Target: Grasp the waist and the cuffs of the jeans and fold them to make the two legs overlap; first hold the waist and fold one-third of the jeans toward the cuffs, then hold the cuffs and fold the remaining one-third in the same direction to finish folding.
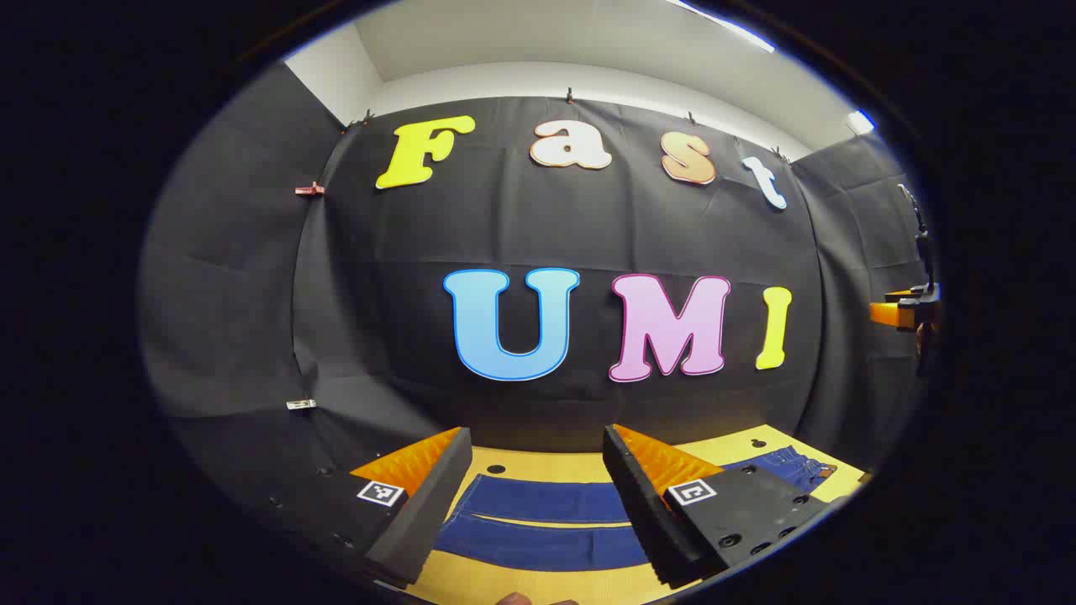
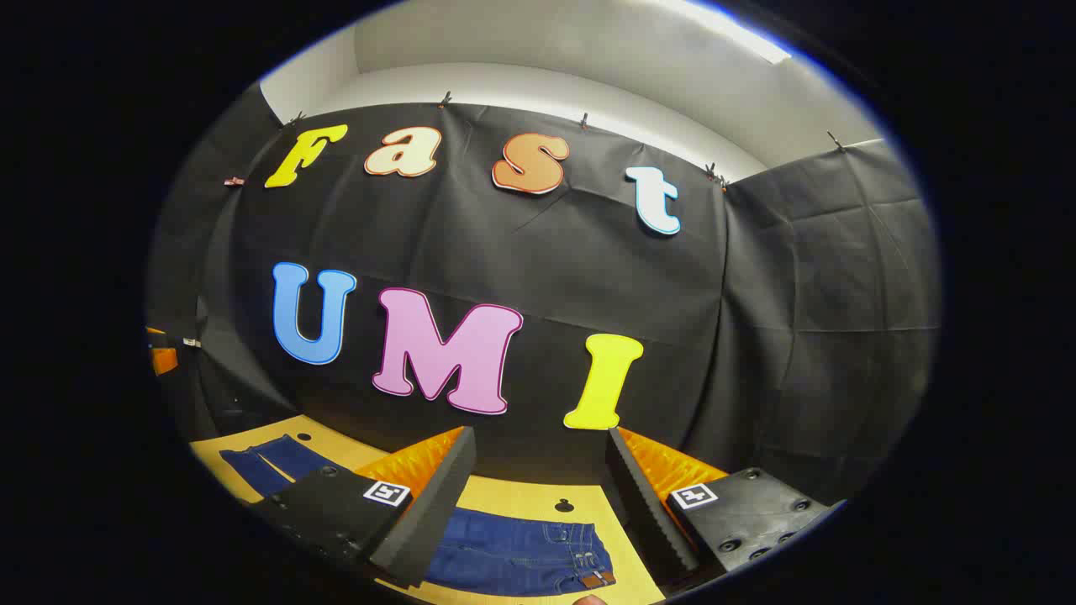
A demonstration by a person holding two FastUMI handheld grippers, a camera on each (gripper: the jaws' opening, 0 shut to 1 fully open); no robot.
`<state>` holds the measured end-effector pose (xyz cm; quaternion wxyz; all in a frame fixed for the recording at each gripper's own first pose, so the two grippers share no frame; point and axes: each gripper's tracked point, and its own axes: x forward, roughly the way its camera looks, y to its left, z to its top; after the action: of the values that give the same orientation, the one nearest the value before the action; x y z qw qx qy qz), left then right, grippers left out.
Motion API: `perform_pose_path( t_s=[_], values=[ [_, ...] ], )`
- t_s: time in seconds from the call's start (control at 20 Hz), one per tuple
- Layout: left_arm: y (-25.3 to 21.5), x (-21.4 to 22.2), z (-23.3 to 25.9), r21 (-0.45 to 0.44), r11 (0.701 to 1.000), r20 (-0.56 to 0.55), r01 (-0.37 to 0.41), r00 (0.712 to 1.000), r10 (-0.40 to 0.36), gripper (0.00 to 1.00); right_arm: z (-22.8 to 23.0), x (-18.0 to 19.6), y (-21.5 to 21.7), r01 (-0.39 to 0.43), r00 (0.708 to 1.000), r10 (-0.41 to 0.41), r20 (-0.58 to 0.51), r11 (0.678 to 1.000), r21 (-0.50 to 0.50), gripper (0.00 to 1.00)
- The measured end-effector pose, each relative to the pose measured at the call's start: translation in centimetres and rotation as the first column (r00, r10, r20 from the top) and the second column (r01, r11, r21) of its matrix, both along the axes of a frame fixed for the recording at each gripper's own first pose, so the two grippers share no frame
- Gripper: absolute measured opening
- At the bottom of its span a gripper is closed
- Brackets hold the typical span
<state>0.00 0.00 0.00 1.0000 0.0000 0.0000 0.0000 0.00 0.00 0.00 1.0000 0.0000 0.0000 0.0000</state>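
Overhead, both hand-held grippers spread wide (nothing gripped), jeans flat on table.

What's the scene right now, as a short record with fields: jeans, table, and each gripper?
jeans: dark blue jeans lying flat, legs side by side, unfolded
waist: waist end below the right gripper
table: yellow table
left gripper: left gripper open, above the legs, holding nothing
right gripper: right gripper open, above the waist, holding nothing
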Motion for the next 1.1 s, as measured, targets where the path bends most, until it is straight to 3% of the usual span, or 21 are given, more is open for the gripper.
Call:
perform_pose_path(
  t_s=[0.65,1.1],
  values=[
    [-1.1,0.6,-0.8,-0.021,0.999,-0.004,0.025,1.0,-0.025,0.98,-0.4,0.1,-1.5,0.033,0.999,-0.033,-0.009,0.999,0.029,0.96],
    [-4.1,2.4,-1.0,0.007,0.998,-0.005,0.068,0.998,-0.068,0.98,-2.4,0.3,0.6,-0.01,1.0,0.01,-0.024,1.0,-0.004,0.96]
  ],
)
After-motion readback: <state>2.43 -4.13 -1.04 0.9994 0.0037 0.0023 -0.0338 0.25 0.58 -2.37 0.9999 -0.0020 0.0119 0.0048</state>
